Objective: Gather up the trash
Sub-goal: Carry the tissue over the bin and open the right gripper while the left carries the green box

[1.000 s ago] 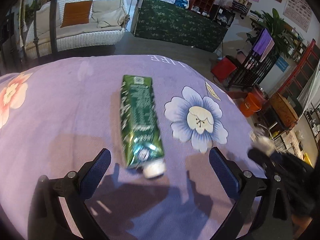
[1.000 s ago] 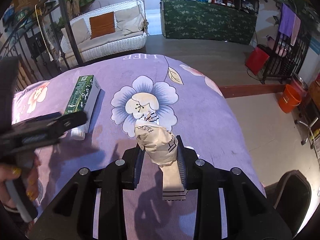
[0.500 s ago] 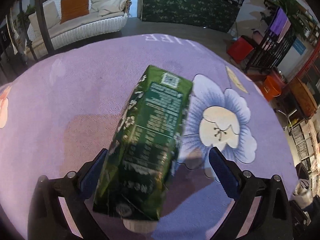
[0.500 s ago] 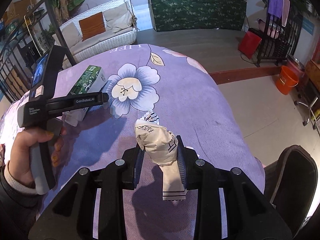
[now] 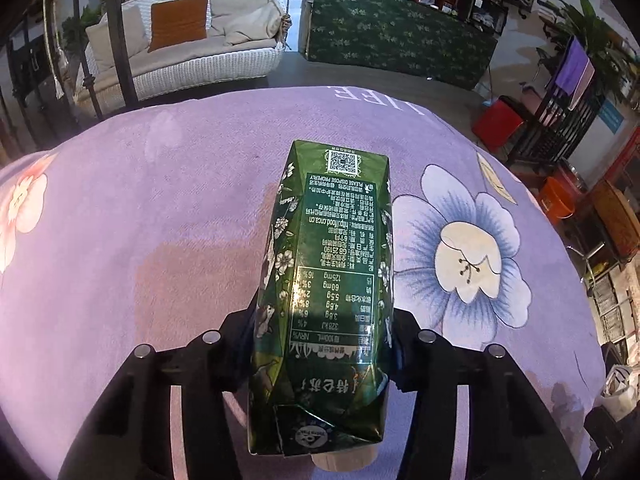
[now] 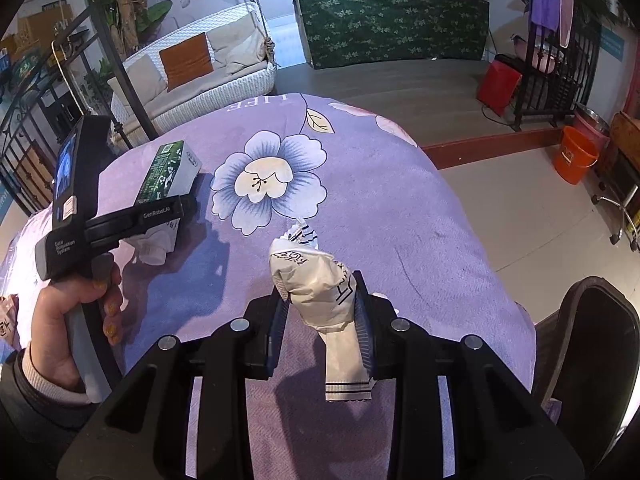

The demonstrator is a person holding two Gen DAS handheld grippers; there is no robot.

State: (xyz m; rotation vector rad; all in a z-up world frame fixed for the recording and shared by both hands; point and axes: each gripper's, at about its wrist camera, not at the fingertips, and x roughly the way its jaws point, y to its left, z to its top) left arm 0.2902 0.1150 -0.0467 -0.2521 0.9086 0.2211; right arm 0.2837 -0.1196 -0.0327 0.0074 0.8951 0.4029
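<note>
A green drink carton (image 5: 328,280) with a white cap lies on the purple flowered tablecloth (image 5: 140,220). It sits between the fingers of my left gripper (image 5: 325,316), whose jaws are closing, and both pads press on its dented sides. In the right wrist view the same carton (image 6: 168,170) lies at the left, with the left gripper (image 6: 176,210) on it and a hand (image 6: 60,312) holding the handle. My right gripper (image 6: 320,296) is shut on a crumpled white wrapper (image 6: 316,276) with black print, above the cloth.
The table edge falls away on the right to a tiled floor with an orange bucket (image 6: 576,154) and a red box (image 6: 498,86). A black chair back (image 6: 592,344) stands close at the lower right. A white wicker swing sofa (image 5: 192,52) and a green-draped counter (image 5: 400,40) stand beyond the table.
The left gripper has moved forward and down over the carton, and its wide-open jaws have narrowed onto the carton's sides. The right gripper keeps its hold on the wrapper and has drifted slightly sideways.
</note>
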